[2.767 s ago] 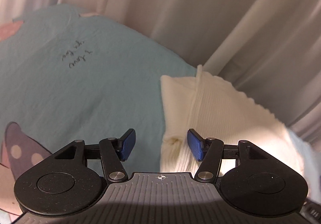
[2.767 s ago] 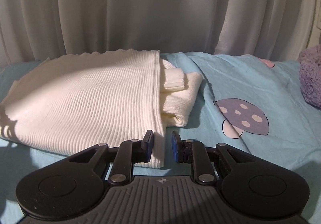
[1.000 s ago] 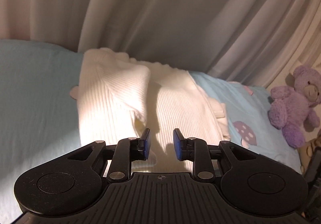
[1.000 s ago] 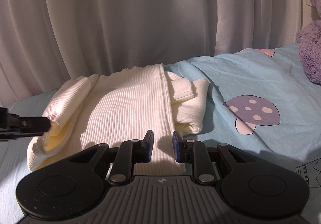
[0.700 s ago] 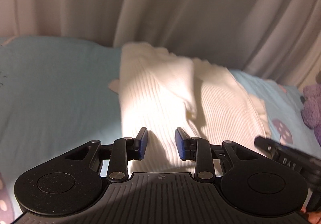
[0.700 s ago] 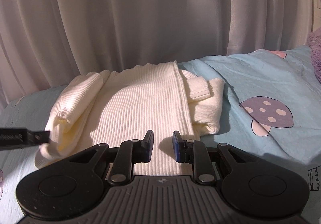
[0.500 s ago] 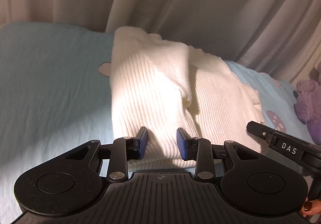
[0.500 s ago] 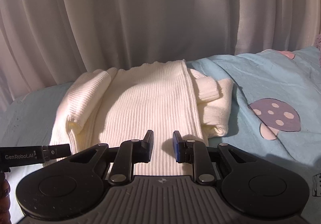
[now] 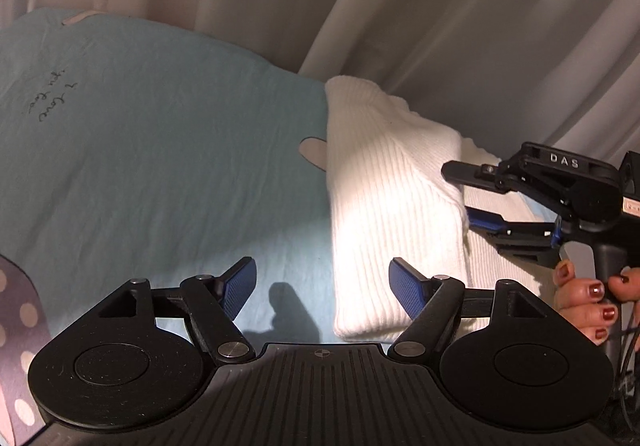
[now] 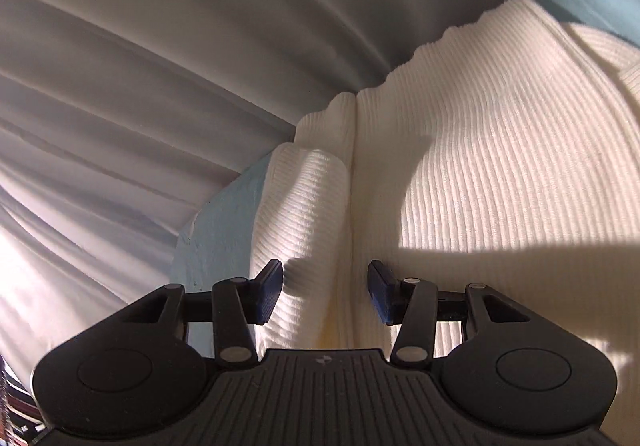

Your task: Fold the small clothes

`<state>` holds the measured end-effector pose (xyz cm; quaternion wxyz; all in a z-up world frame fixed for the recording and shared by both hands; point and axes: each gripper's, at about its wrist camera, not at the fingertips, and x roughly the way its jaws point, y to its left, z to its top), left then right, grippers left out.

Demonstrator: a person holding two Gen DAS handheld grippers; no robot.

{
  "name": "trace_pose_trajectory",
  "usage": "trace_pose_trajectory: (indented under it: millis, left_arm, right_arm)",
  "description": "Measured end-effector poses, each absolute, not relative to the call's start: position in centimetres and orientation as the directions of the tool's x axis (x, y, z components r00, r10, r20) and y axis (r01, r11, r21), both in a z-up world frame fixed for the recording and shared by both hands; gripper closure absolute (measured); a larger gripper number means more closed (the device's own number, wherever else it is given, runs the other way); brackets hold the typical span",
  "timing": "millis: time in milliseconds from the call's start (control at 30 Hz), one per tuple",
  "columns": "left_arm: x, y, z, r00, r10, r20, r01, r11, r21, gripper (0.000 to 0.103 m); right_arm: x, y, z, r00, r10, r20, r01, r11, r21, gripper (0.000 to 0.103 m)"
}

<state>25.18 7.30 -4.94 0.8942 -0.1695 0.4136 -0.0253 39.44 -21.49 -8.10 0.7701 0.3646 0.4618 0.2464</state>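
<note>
Left wrist view: left hand-held gripper [image 9: 322,288] hovering released over the bed [image 9: 160,166], jaws just opening, nothing between; cream sweater [image 9: 384,214] lying ahead-right, long axis running away, near corner just inside the right finger.

Right wrist view: right hand-held gripper [image 10: 324,296] nearer, jaws just opening, straddling the sweater's folded ridge [image 10: 316,214], not clamping.

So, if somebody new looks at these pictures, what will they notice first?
Probably the cream ribbed sweater, folded and brightly lit on the pale blue sheet in front of the curtain. Next, the right gripper, its jaws just opened, reaching in over the sweater's right side, and the left gripper, open over the near left edge.
</note>
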Motion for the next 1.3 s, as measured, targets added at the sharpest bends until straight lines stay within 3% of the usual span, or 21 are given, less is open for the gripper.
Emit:
trace_pose_trajectory:
  millis: [400,567,600,700,833,900,1067,1233,1300]
  left_arm:
    - [26.2,6.3,-6.6,0.637,-0.225,-0.737,-0.069,0.936,-0.346,0.024]
    - [26.4,5.8,-6.8,0.636,-0.228,-0.737,-0.056,0.939,-0.339,0.024]
    - [26.4,5.8,-6.8,0.635,-0.232,-0.737,-0.055,0.938,-0.342,0.024]
    - [26.4,5.8,-6.8,0.633,-0.23,-0.74,-0.055,0.939,-0.339,0.024]
    - [26.3,5.7,-6.5,0.635,-0.253,-0.73,-0.04,0.933,-0.358,0.024]
    - [26.2,5.5,-6.2,0.632,-0.262,-0.729,-0.029,0.933,-0.359,0.024]
    - [25.5,4.7,-4.7,0.642,-0.29,-0.71,0.033,0.935,-0.353,0.024]
    - [26.2,3.1,-5.4,0.617,-0.313,-0.722,0.05,0.931,-0.361,0.024]
    - [26.3,2.2,-5.8,0.615,-0.346,-0.708,0.076,0.92,-0.383,0.024]
  right_arm:
    - [41.9,-20.3,-9.1,0.356,0.8,-0.483,-0.052,0.534,0.844,0.061]
    - [41.9,-21.5,-10.2,0.356,0.852,-0.385,0.016,0.406,0.914,0.062]
    - [41.7,-21.5,-10.4,0.36,0.856,-0.371,0.018,0.391,0.92,0.068]
    - [41.2,-20.8,-10.4,0.355,0.837,-0.416,0.002,0.445,0.896,0.085]
    - [40.2,-19.8,-8.3,0.406,0.745,-0.529,-0.095,0.61,0.787,0.09]
    - [39.2,-19.4,-6.4,0.448,0.703,-0.553,-0.158,0.671,0.724,0.091]
    - [35.6,-22.7,-2.6,0.548,0.661,-0.513,-0.259,0.717,0.648,0.091]
    - [34.5,-25.2,-4.1,0.524,0.557,-0.645,-0.227,0.821,0.524,0.088]
    - [34.5,-26.2,-5.1,0.518,0.59,-0.62,-0.209,0.79,0.577,0.086]
